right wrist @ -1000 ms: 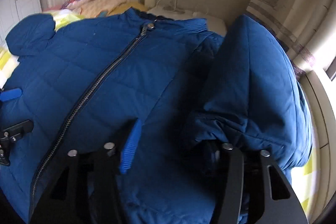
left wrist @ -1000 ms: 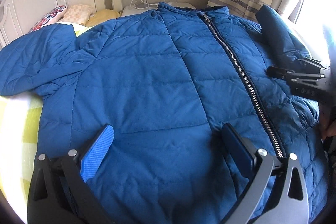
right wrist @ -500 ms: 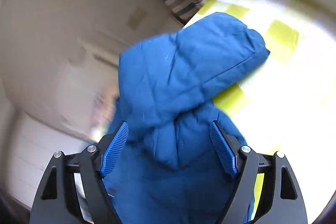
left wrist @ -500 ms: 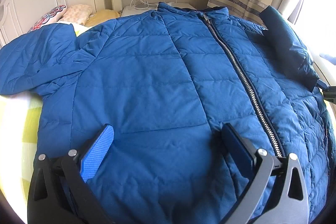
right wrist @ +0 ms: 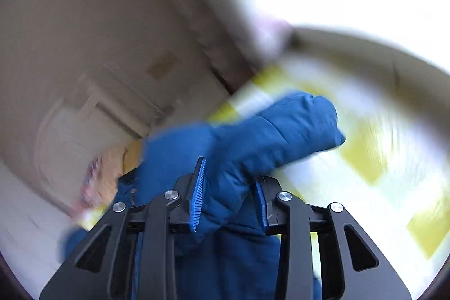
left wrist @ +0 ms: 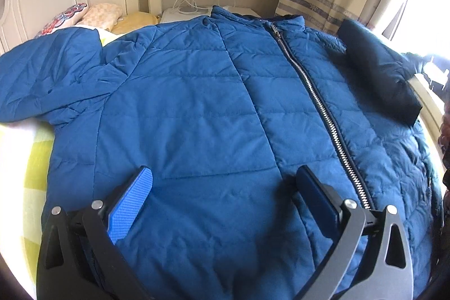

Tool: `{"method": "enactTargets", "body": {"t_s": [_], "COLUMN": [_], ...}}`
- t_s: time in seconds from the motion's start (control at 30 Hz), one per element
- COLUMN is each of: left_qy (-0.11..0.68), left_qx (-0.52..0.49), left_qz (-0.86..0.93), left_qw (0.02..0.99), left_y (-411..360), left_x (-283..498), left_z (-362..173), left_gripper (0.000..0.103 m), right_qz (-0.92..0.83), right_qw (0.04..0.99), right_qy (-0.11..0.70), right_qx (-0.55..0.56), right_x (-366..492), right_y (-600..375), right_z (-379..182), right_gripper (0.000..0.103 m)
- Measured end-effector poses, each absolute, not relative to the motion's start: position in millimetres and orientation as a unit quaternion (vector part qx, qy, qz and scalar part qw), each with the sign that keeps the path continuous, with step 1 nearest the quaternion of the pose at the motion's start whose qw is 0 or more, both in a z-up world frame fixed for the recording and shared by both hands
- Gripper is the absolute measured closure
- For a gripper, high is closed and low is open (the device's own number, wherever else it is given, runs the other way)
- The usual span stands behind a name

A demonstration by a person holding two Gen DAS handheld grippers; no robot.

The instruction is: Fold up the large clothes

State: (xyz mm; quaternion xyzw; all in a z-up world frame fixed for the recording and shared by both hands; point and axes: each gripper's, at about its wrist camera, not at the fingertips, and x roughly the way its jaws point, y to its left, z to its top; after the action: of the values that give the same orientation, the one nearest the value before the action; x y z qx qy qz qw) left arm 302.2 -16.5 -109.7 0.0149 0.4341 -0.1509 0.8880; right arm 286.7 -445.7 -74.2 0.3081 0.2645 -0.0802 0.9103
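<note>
— Where's the blue jacket [left wrist: 197, 108]?
— Flat on the bed [left wrist: 25, 173], zipped up, under the left gripper [left wrist: 222, 198], jaws wide apart, pinching nothing.
— And the right gripper [right wrist: 227, 193]?
— Just squeezed onto the sleeve [right wrist: 267, 137], probably tight; too blurry to swear.

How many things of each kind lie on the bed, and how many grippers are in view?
Blue jackets: 1
Pillows: 3 (floral, pale checked, yellow)
Grippers: 2 (left gripper, right gripper)
Total: 6
</note>
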Motion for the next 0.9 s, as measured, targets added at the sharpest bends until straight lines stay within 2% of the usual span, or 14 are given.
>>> {"method": "enactTargets", "body": {"t_s": [0.07,0.2,0.23,0.27,0.3,0.43,0.67,0.9], "left_qy": [0.433,0.429,0.428,0.426,0.424,0.421,0.418,0.423], "left_qx": [0.009,-0.019,-0.030,-0.042,-0.054,-0.078,-0.111,-0.206], "left_qz": [-0.154,-0.168,-0.173,-0.178,-0.184,-0.194,-0.207,-0.198], "left_qw": [0.888,0.887,0.887,0.886,0.885,0.883,0.878,0.860], "left_y": [-14.8,-6.5,-3.1,0.2,3.4,9.4,18.2,41.8], "left_x": [302.2,302.2,301.7,302.0,302.2,302.8,305.6,317.6], "left_z": [-109.2,-107.1,-106.5,-105.9,-105.4,-105.0,-105.0,-95.3], "left_gripper": [0.002,0.002,0.002,0.002,0.002,0.002,0.002,0.013], "right_qz": [-0.036,0.091,0.122,0.164,0.196,0.228,0.056,-0.110], "right_qw": [0.949,0.970,0.964,0.953,0.942,0.939,0.961,0.921], "right_qy": [0.235,0.225,0.236,0.256,0.268,0.252,0.271,0.366], "right_qx": [0.208,0.027,0.004,-0.021,-0.043,-0.061,-0.012,0.076], "right_x": [287.2,300.6,299.0,303.5,307.1,283.4,254.4,239.4], "right_y": [-390.4,-271.9,-250.1,-226.3,-204.4,-185.6,-291.9,-395.9], "right_z": [-34.0,-2.7,-3.0,-7.0,-11.9,-12.3,-27.7,-99.8], "right_gripper": [0.070,0.067,0.062,0.041,0.028,0.026,0.026,0.026]}}
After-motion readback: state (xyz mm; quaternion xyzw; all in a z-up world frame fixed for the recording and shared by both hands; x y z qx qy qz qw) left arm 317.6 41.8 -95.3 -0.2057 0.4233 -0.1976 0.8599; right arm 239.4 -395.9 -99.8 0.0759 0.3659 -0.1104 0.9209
